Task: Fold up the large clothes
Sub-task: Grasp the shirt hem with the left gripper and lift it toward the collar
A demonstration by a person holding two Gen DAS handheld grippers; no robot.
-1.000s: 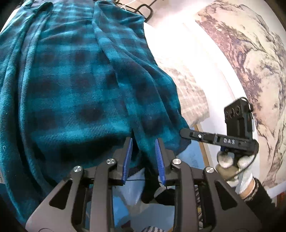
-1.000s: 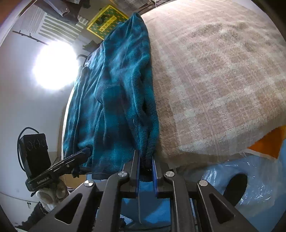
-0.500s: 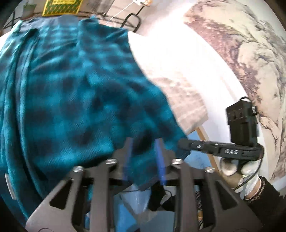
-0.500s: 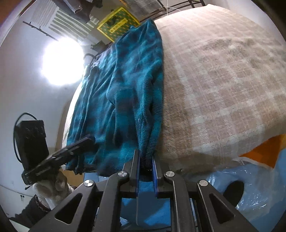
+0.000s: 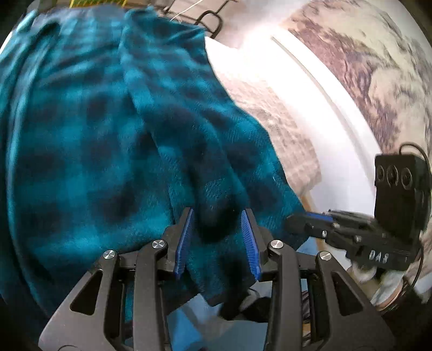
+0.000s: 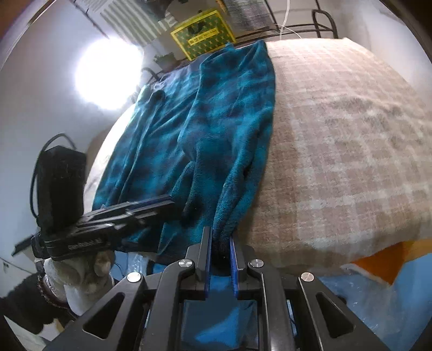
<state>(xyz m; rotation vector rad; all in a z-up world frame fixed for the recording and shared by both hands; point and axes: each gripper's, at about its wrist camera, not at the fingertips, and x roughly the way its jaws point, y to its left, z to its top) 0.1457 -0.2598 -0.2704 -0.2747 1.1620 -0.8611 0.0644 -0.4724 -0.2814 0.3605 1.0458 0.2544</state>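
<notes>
The right gripper has its blue jaws drawn nearly together, pinching a bunched edge of the teal plaid fleece garment between them. The left gripper has its jaws spread wide; a fold of the same garment lies in the gap between them, but neither jaw presses on it — it grips nothing.

From the right jaws the fleece runs away in long ridges and folds up a bed covered by a beige checked blanket, lying along that blanket's left side with its near hem hanging over the bed's edge. In the right wrist view the left gripper reaches in from the left at the hem, held by a white-gloved hand.

Beyond the far end of the bed stands a yellow and green box — beside it a black metal rail. A bright lamp glares on the left wall.
</notes>
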